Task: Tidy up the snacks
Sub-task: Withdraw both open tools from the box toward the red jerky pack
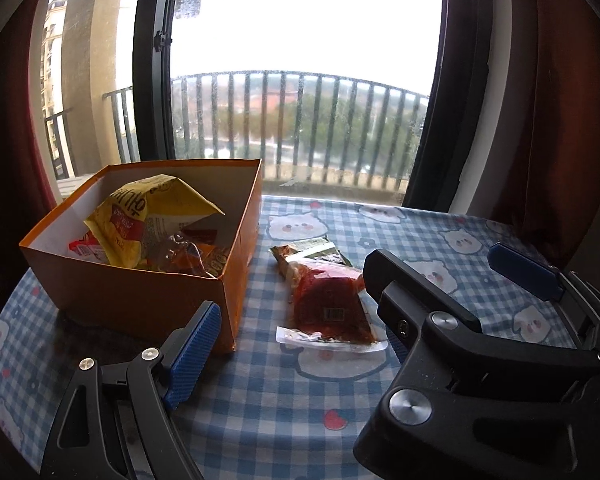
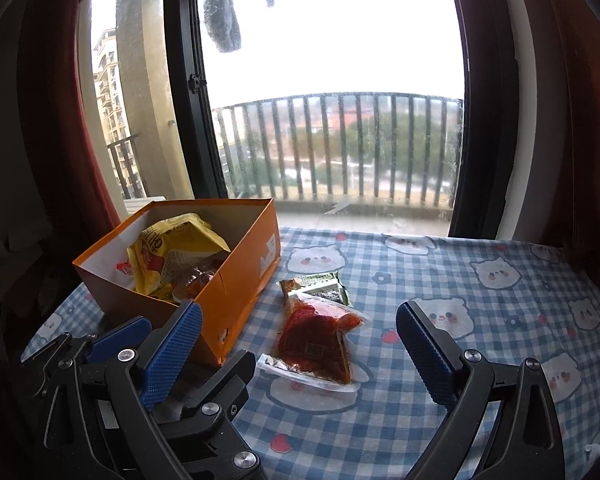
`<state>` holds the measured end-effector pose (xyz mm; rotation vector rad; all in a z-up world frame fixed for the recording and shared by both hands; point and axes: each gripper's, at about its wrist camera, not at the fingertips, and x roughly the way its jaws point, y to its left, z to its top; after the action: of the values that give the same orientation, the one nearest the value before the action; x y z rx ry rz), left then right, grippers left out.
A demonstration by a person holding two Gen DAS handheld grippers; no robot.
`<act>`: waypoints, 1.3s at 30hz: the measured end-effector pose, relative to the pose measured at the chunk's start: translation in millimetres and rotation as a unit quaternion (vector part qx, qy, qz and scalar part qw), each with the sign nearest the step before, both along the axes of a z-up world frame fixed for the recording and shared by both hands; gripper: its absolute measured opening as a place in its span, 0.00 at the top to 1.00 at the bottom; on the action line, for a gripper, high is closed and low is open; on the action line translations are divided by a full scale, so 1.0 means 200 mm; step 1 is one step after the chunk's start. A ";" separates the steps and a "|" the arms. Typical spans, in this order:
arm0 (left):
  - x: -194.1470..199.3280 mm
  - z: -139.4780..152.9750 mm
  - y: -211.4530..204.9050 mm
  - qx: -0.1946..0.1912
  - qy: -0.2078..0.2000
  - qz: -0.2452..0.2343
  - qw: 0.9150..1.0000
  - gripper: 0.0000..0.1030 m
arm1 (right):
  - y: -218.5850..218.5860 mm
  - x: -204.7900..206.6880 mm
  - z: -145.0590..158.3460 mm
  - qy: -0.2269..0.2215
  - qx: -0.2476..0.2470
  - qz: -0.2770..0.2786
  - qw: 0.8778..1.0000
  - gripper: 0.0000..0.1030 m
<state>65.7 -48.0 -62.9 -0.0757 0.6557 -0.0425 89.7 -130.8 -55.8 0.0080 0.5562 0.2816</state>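
Far left on the counter [image 1: 284, 412]: an open orange box [image 1: 148, 300], already holding a crumpled yellow bag [image 1: 140, 216] and smaller wrappers beneath it.

Just right of the orange box, flat on the checked cloth: a red pouch [image 1: 328, 304] in clear film, its far end overlapping a green packet [image 1: 320, 250]. Both outside the box and untouched.

Nearer than the box, level with its front corner: the left hand-held gripper [image 1: 296, 352], jaws wide apart and empty, its left pad close beside the box's front corner. Right beside it, the right hand-held gripper [image 2: 300, 336], jaws likewise spread and empty, the red pouch framed between its pads but not clamped.

Step in hand, by judgement: lining up on the red pouch, one of the last two snacks to go in.

Next move, probably: down over the pouch, pads closed across its flat body (slippery film, so a firm pinch), then up over the box's right wall and in.

To the right of the box and pouch: wide bare cloth, plenty of room to swing. Tightest spots: the box wall itself, and the two grippers crowding each other, inner fingers overlapping in both views. Behind the box: the counter's far edge, right under the window [image 1: 300, 40].
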 end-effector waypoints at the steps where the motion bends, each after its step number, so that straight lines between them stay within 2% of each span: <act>1: 0.00 -0.02 -0.01 0.003 0.001 0.000 1.000 0.17 | -0.01 0.01 -0.02 0.001 -0.003 -0.004 1.000 0.04; 8: 0.06 -0.18 -0.07 0.003 0.022 -0.003 1.000 0.17 | -0.10 0.04 -0.18 0.000 0.005 -0.031 0.999 0.04; 12: 0.10 -0.26 -0.08 -0.005 0.041 -0.002 0.999 0.17 | -0.13 0.09 -0.27 0.022 0.015 -0.032 0.999 0.04; 15: 0.14 -0.31 -0.11 0.007 0.049 -0.010 0.999 0.17 | -0.16 0.12 -0.32 0.035 0.022 -0.035 0.999 0.04; 19: 0.21 -0.35 -0.15 0.029 0.060 -0.016 0.998 0.17 | -0.18 0.16 -0.37 0.051 0.009 -0.039 0.998 0.04; 24: 0.31 -0.37 -0.20 0.050 0.059 -0.029 0.997 0.17 | -0.24 0.22 -0.41 0.067 0.007 -0.056 0.996 0.04; 33: 0.51 -0.38 -0.23 0.034 0.067 -0.020 0.997 0.16 | -0.30 0.38 -0.40 0.078 0.012 -0.088 0.993 0.04; 39: 0.63 -0.46 -0.20 0.031 0.086 -0.004 0.996 0.16 | -0.32 0.46 -0.46 0.092 0.018 -0.099 0.991 0.04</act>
<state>191.8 -87.8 -155.4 -0.0162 0.8290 -0.0231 182.2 -194.3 -146.9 0.1248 0.7280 0.0968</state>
